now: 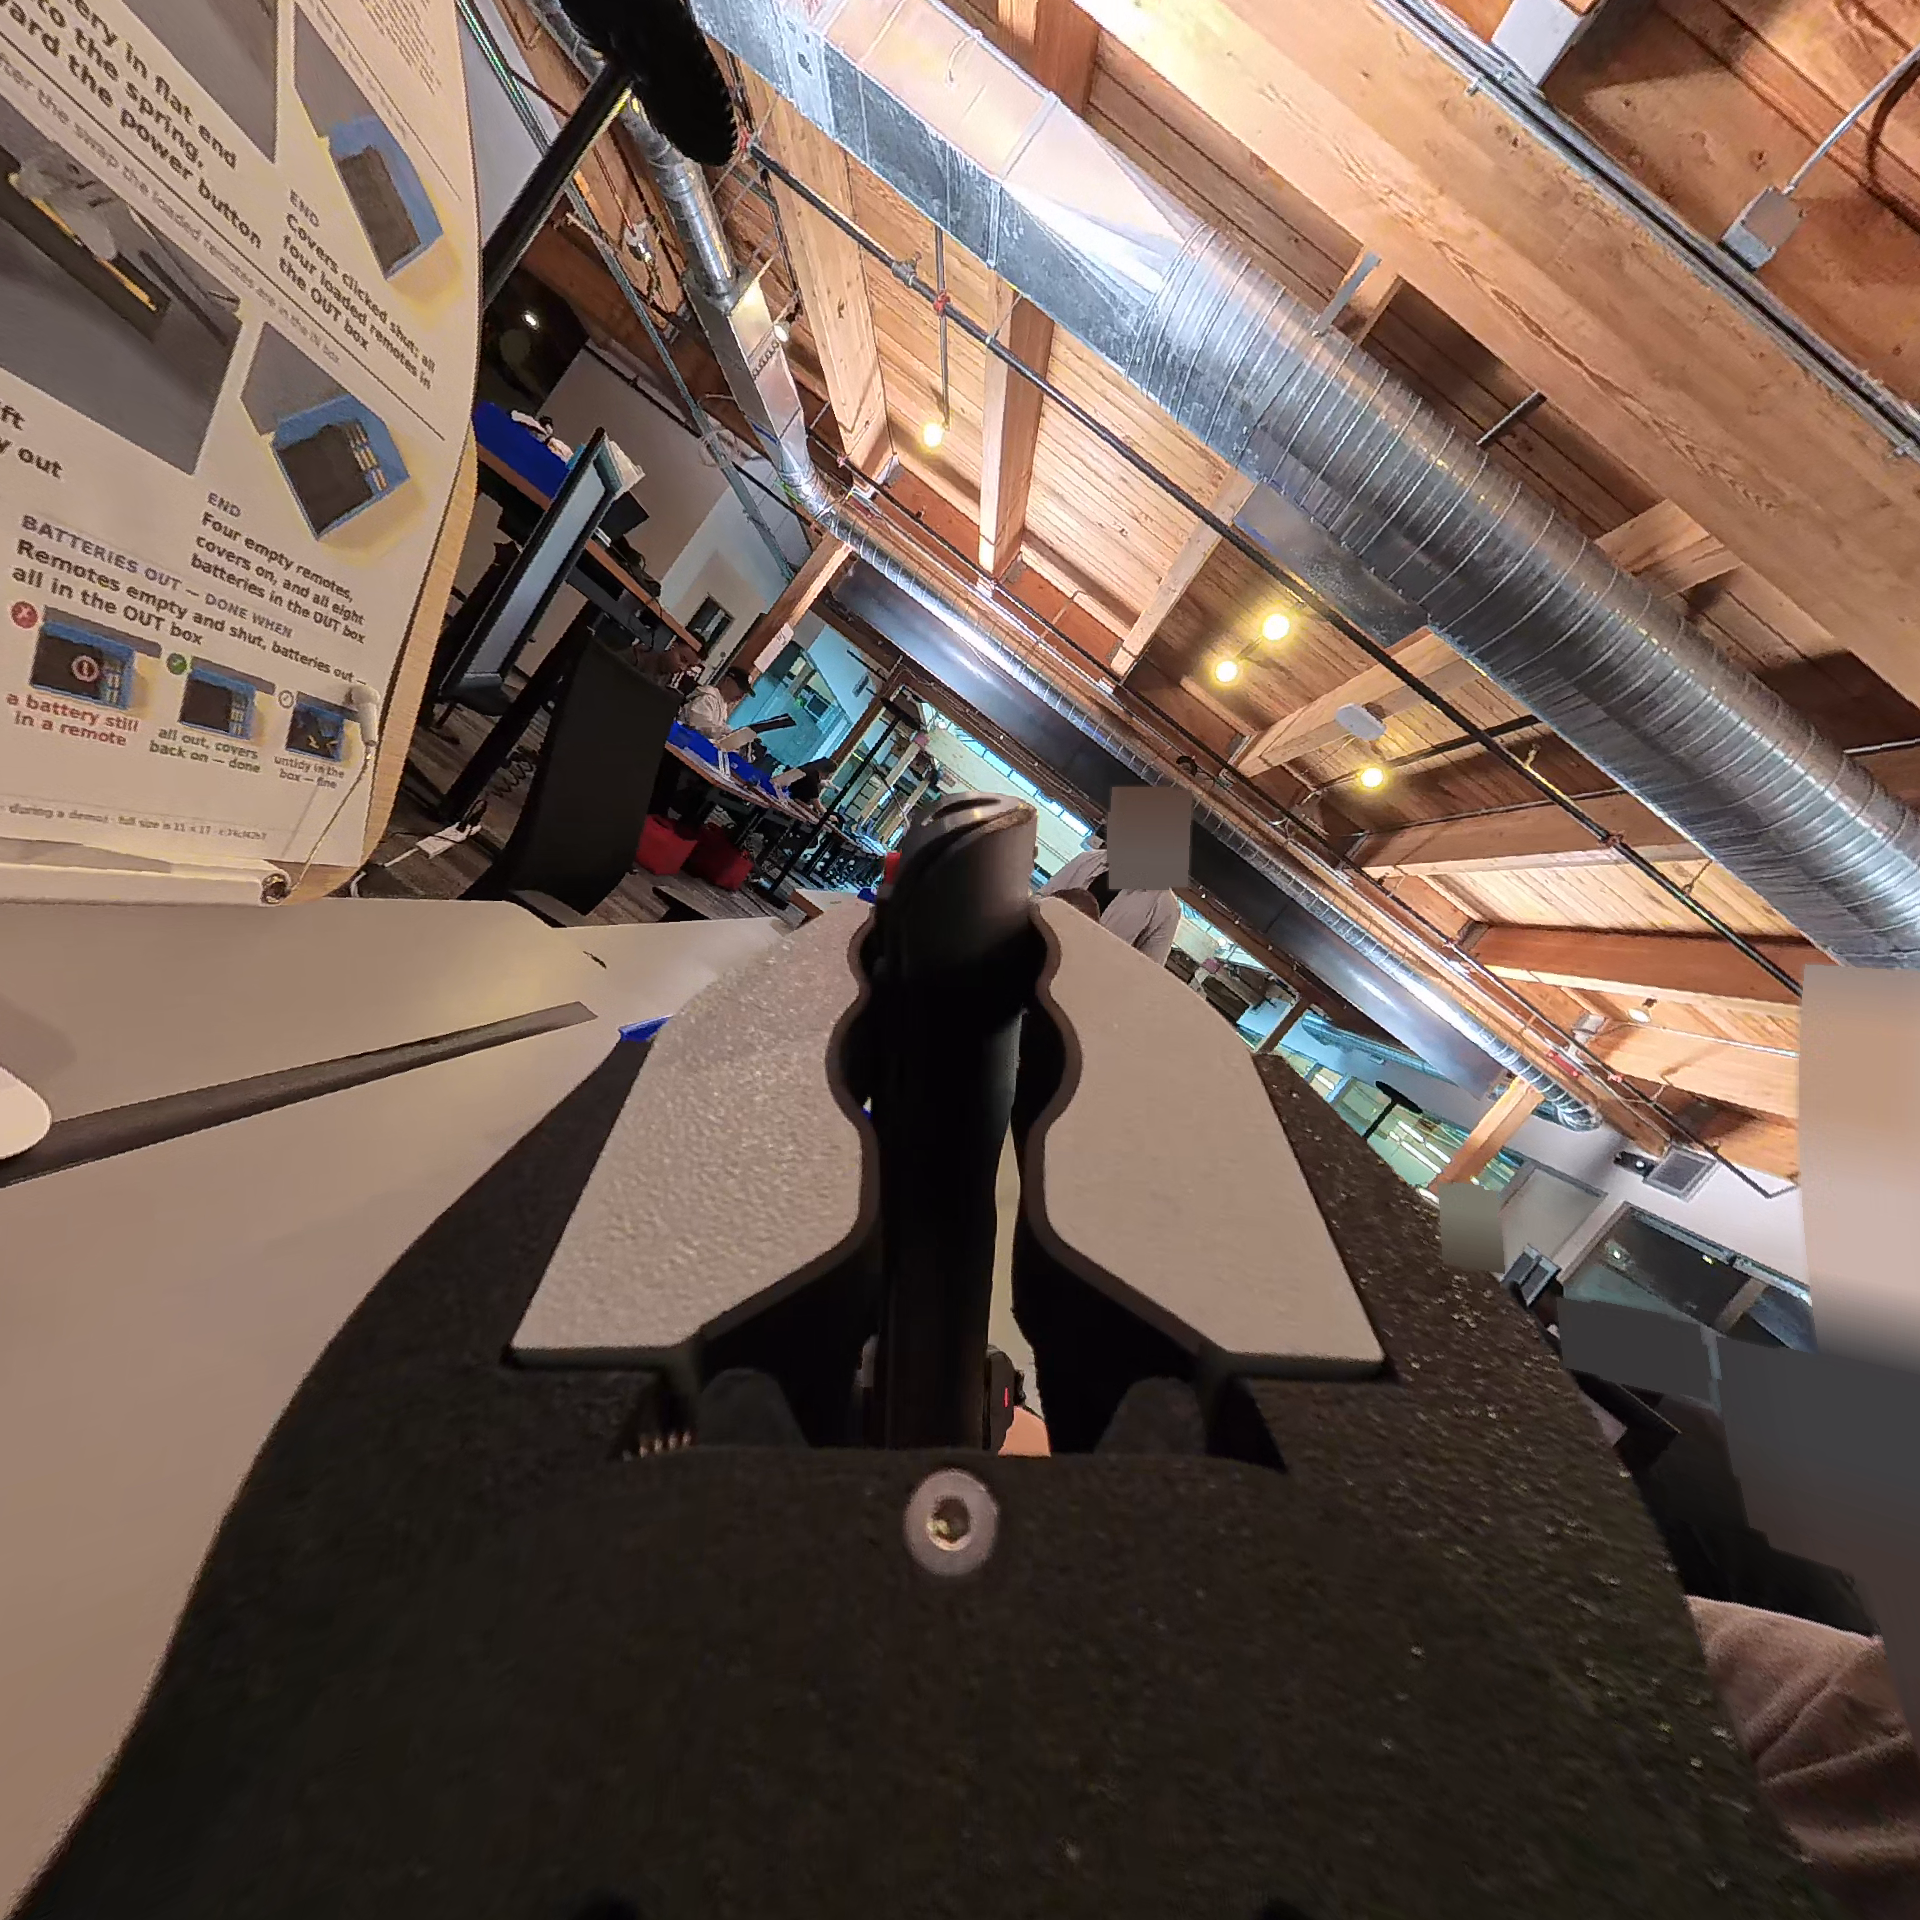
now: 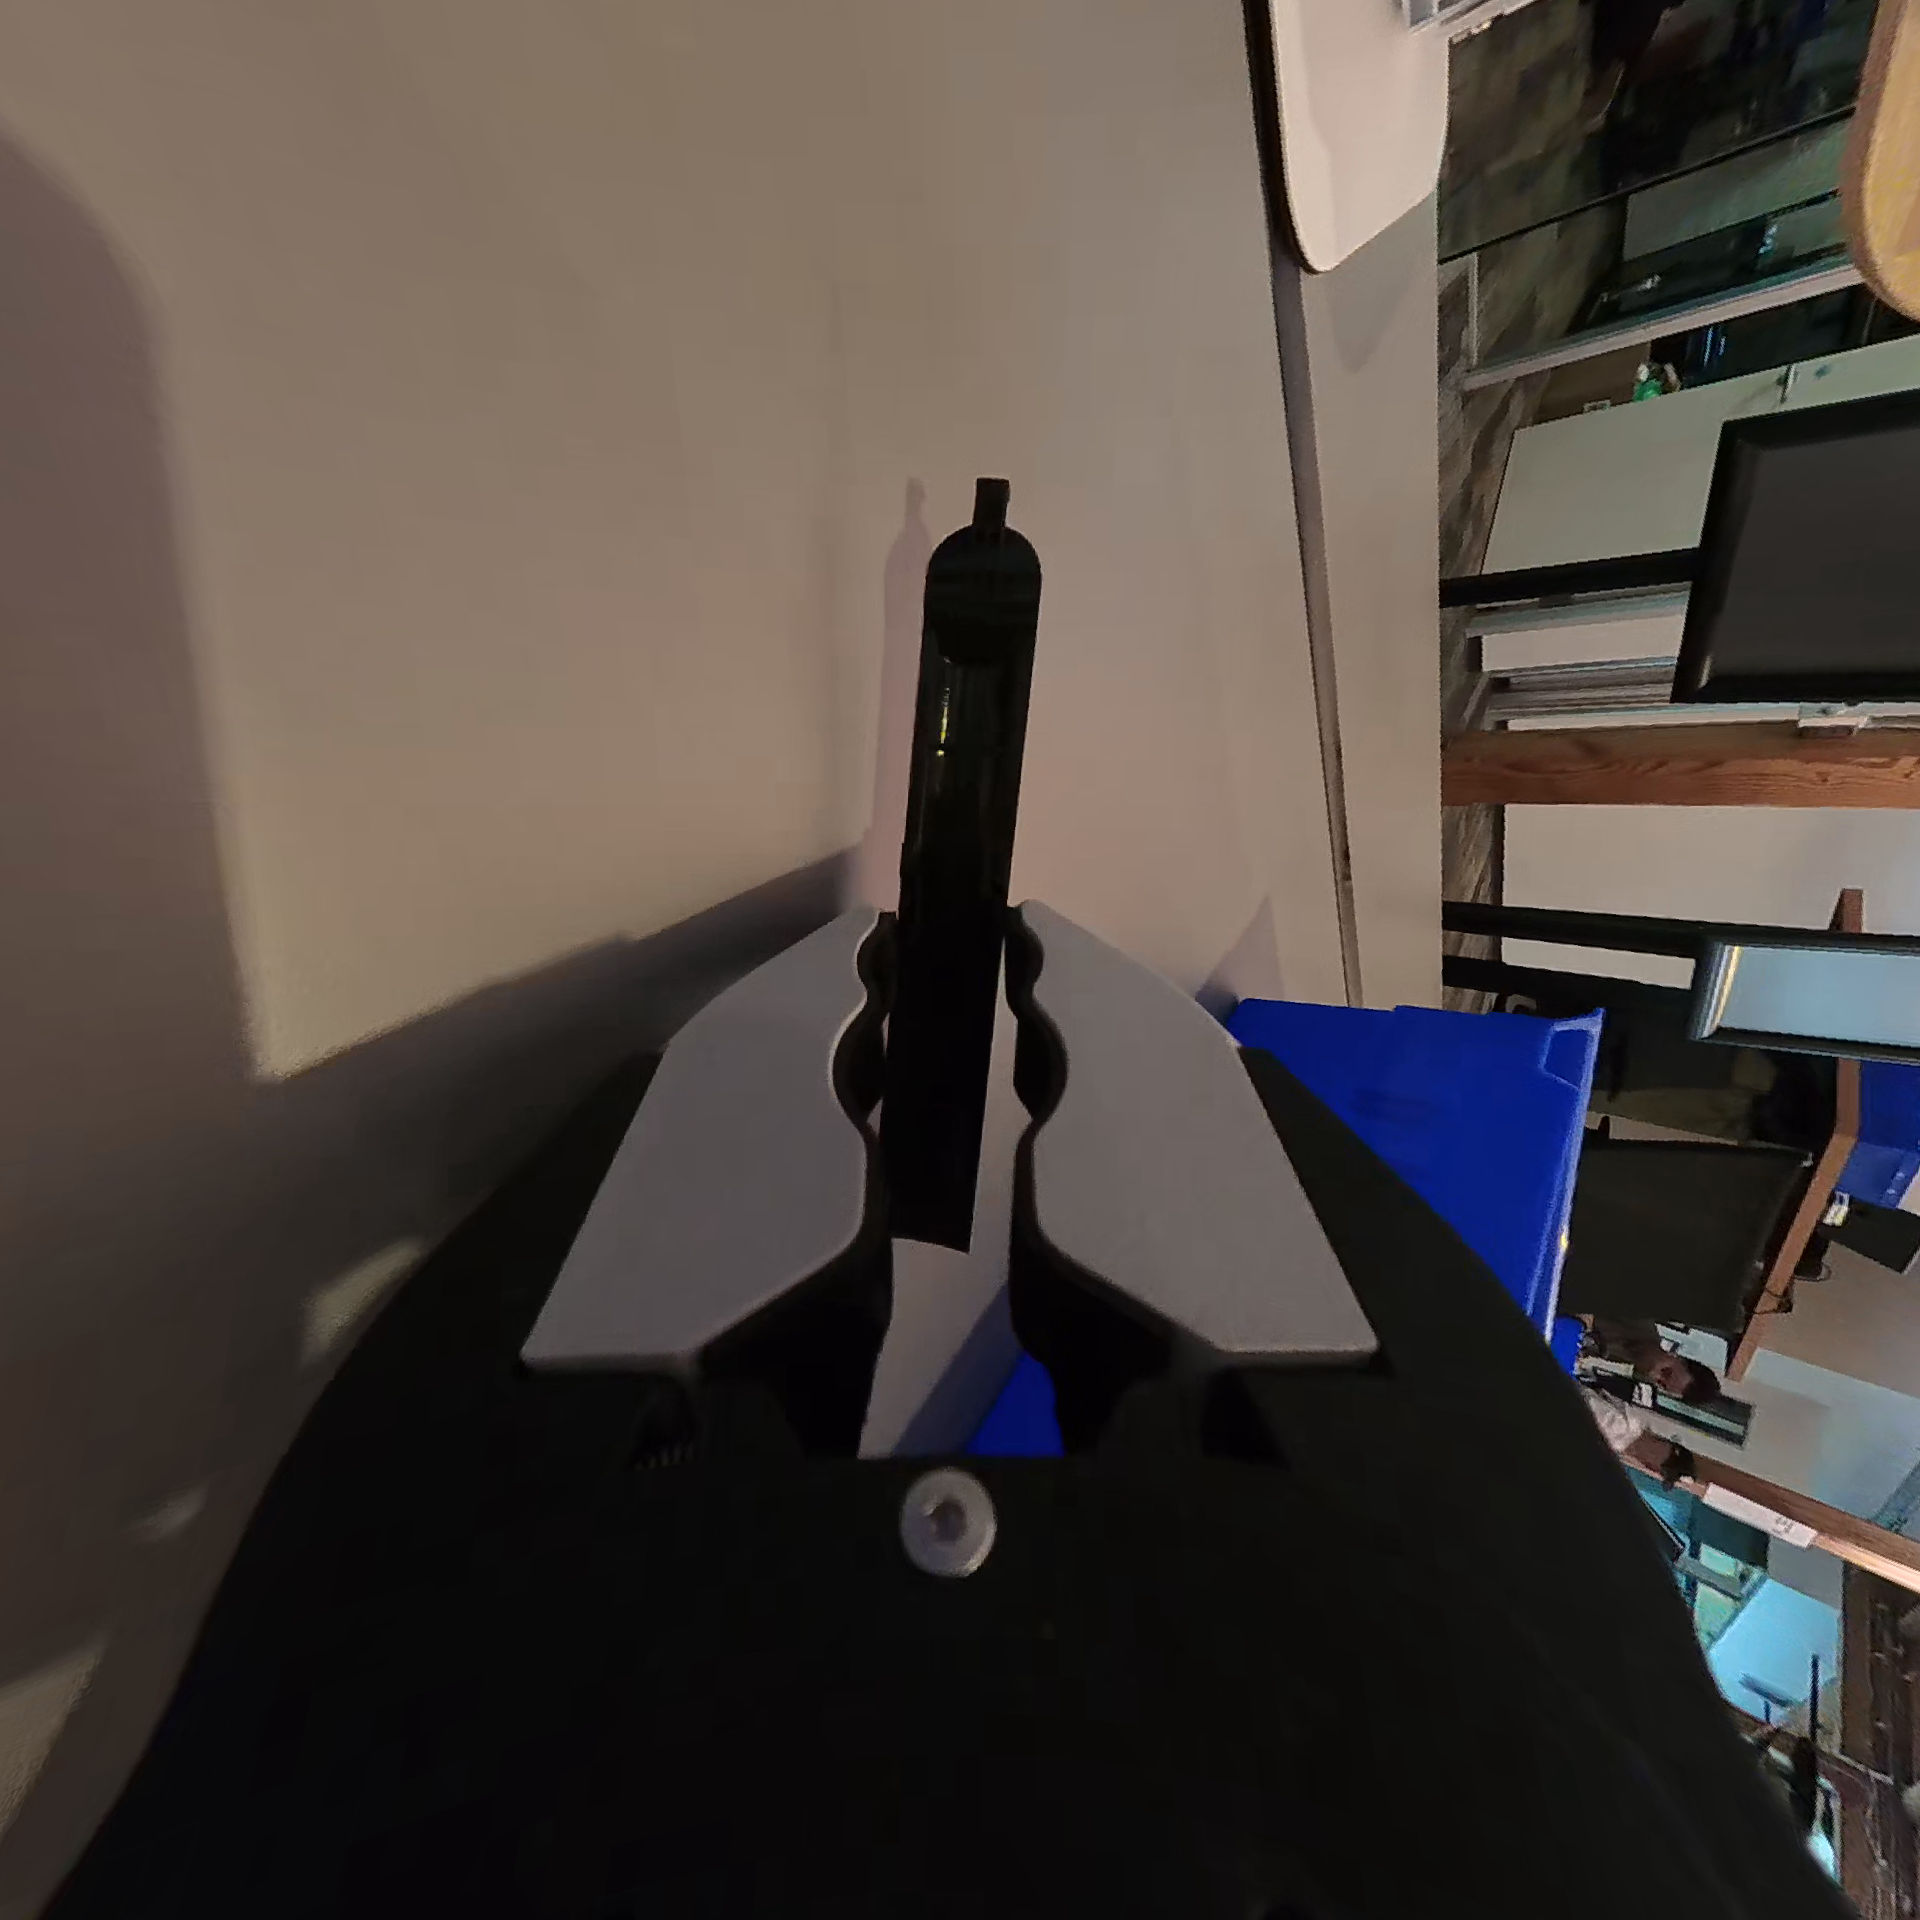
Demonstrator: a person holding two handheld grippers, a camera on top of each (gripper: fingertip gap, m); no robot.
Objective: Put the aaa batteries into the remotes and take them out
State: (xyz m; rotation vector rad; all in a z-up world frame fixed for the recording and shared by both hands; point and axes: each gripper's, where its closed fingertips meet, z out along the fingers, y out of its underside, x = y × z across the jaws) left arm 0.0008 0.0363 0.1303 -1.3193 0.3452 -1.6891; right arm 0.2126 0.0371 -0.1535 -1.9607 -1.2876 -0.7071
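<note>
In the left wrist view my left gripper point(image 1: 951, 930) is shut on a black remote point(image 1: 961, 862). The remote stands end-on between the grey fingers point(image 1: 727, 1122) and points up toward the ceiling. In the right wrist view my right gripper point(image 2: 948, 935) is shut on a thin black battery cover point(image 2: 971, 727). The cover has a rounded far end with a small tab and is held edge-on over the white table point(image 2: 623, 416). No batteries show in either view. Neither gripper shows in the other's view.
A blue bin point(image 2: 1455, 1122) sits on the table just right of my right gripper. An instruction poster point(image 1: 208, 416) hangs at the upper left above the white table point(image 1: 260, 987). Desks, monitors and people fill the room behind.
</note>
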